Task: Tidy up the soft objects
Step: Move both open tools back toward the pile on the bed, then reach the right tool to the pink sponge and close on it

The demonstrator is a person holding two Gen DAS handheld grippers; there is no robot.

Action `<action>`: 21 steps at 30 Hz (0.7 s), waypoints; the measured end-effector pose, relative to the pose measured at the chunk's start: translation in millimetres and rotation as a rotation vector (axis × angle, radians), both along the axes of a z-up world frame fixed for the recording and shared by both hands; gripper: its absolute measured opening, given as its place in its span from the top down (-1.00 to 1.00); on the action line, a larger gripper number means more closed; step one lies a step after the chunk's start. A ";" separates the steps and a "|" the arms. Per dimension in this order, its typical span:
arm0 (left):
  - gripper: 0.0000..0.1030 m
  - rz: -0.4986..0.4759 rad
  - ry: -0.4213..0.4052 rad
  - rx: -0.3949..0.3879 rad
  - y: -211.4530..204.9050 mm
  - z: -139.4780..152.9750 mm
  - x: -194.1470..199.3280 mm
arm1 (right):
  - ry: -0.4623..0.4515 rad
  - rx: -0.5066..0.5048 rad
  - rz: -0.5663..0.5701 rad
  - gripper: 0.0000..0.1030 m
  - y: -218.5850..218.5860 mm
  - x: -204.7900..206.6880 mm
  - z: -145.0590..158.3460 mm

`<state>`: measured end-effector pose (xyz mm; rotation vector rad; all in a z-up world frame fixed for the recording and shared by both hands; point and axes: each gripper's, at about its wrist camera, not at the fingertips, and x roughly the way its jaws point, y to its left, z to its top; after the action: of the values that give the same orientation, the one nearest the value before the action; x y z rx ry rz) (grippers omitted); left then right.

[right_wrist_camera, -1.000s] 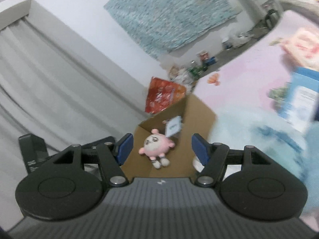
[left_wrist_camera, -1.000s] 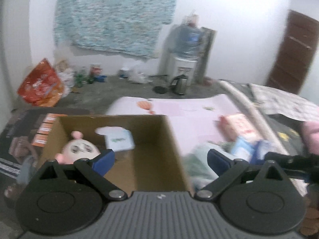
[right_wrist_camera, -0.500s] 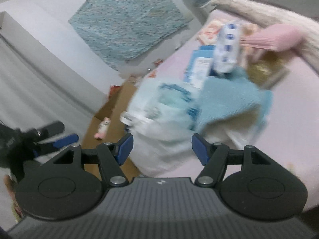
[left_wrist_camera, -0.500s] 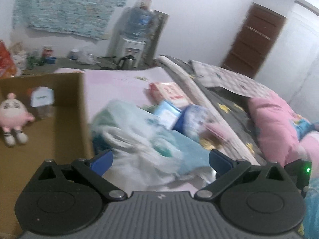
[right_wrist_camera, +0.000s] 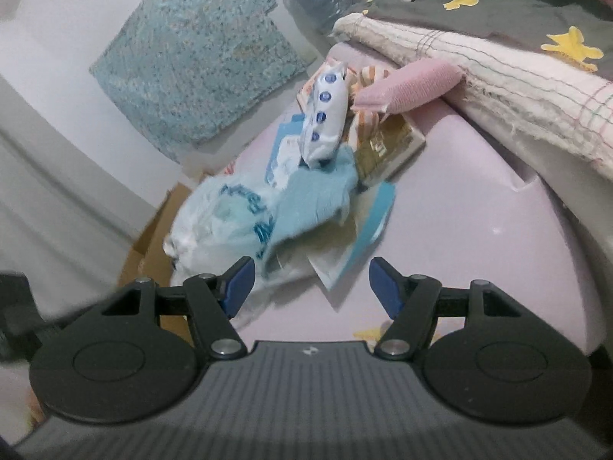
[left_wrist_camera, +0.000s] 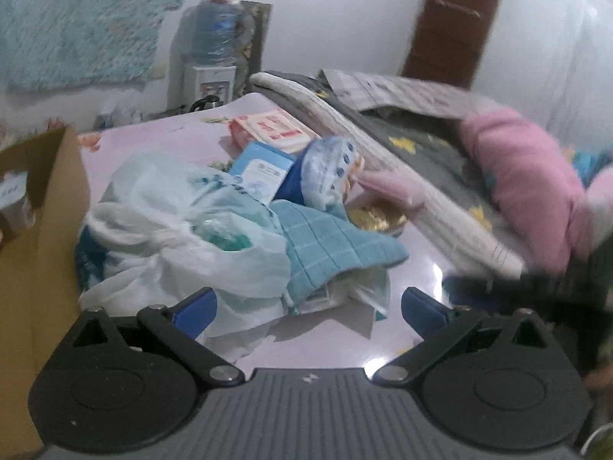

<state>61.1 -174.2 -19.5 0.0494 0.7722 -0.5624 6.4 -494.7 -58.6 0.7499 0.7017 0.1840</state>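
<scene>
Pink bedsheet (left_wrist_camera: 421, 253) lies bare beside the cloth pile (left_wrist_camera: 337, 245); both tongs (left_wrist_camera: 308, 306) (right_wrist_camera: 310, 281) gape empty.

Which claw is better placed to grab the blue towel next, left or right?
Probably left. The left claw is open with the blue towel's hanging edge centred just ahead. The right claw, also open, sees the towel off toward its left finger.
</scene>
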 end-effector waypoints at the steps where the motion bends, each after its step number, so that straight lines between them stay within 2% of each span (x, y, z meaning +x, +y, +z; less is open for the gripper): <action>1: -1.00 -0.008 -0.008 0.020 -5.5 -2.9 -0.3 | -0.005 0.009 -0.003 -0.29 -1.9 5.3 -0.1; 7: -0.97 -0.034 -0.080 0.095 -34.3 -15.4 5.2 | -0.027 -0.015 -0.008 -0.29 -4.9 42.6 -1.4; 12: -0.80 -0.075 -0.095 0.145 -54.5 -24.2 13.5 | -0.003 -0.037 -0.005 -0.29 -0.5 65.6 -9.1; 16: -0.63 -0.103 -0.152 0.221 -74.4 -30.2 18.7 | -0.021 -0.001 -0.026 -0.29 -4.6 63.8 -10.4; 21: -0.39 -0.162 -0.184 0.280 -96.7 -37.6 28.4 | -0.018 0.049 -0.074 -0.29 -18.9 47.2 -16.1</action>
<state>89.5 -270.9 -57.1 0.4193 0.6656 -0.5903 53.6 -513.6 -74.7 0.8184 0.6533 0.1407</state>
